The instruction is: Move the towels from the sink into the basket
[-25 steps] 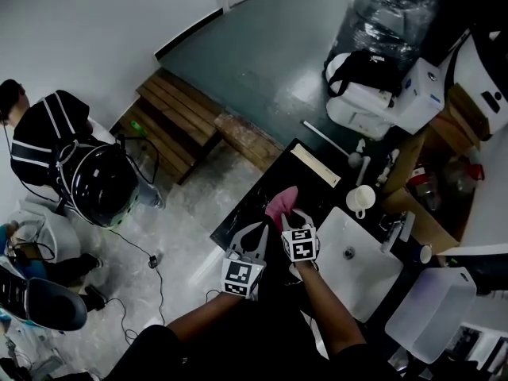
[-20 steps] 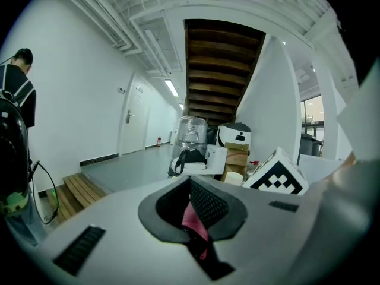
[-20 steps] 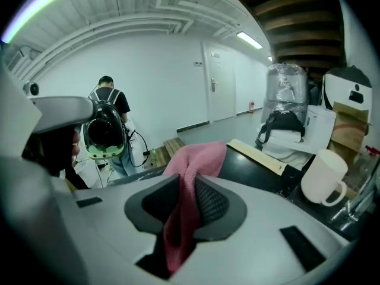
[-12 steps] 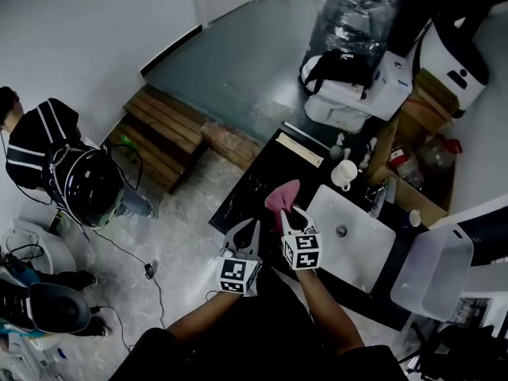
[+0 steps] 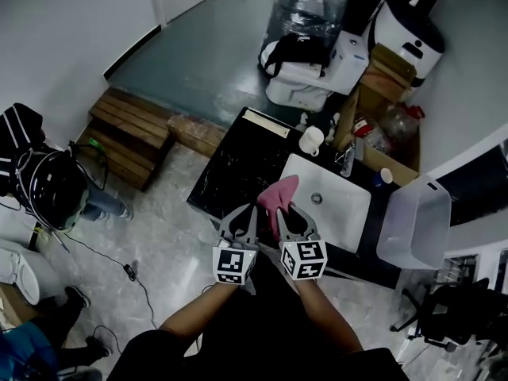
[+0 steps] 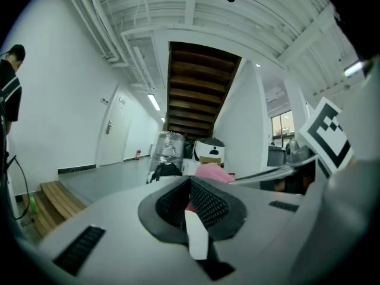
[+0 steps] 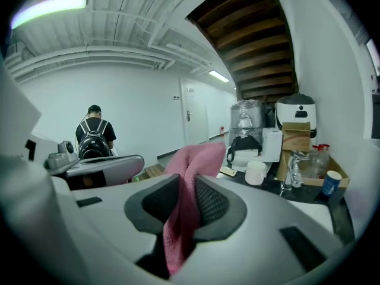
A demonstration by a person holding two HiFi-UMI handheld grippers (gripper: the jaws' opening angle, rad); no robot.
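Note:
A pink towel (image 5: pixel 278 194) hangs in the air over the left edge of the white sink (image 5: pixel 343 206), clamped in my right gripper (image 5: pixel 287 213). In the right gripper view the towel (image 7: pixel 199 159) fills the gap between the black pads and droops below my right gripper (image 7: pixel 186 184). My left gripper (image 5: pixel 240 213) floats just to its left, shut and empty. In its own view the left gripper (image 6: pixel 190 183) has its pads meeting at the tips, with the towel (image 6: pixel 212 172) beyond them. A translucent white basket (image 5: pixel 413 225) stands right of the sink.
A black counter (image 5: pixel 228 173) holds the sink, a white mug (image 5: pixel 312 140) and a tap (image 5: pixel 348 159). Behind are a water dispenser (image 5: pixel 305 30) and a cardboard box (image 5: pixel 379 125). A person with a backpack (image 5: pixel 49 187) stands at left by a wooden bench (image 5: pixel 131 137).
Both grippers have risen and drifted from over the black counter toward the sink, side by side. The towel has stayed clamped in the right one.

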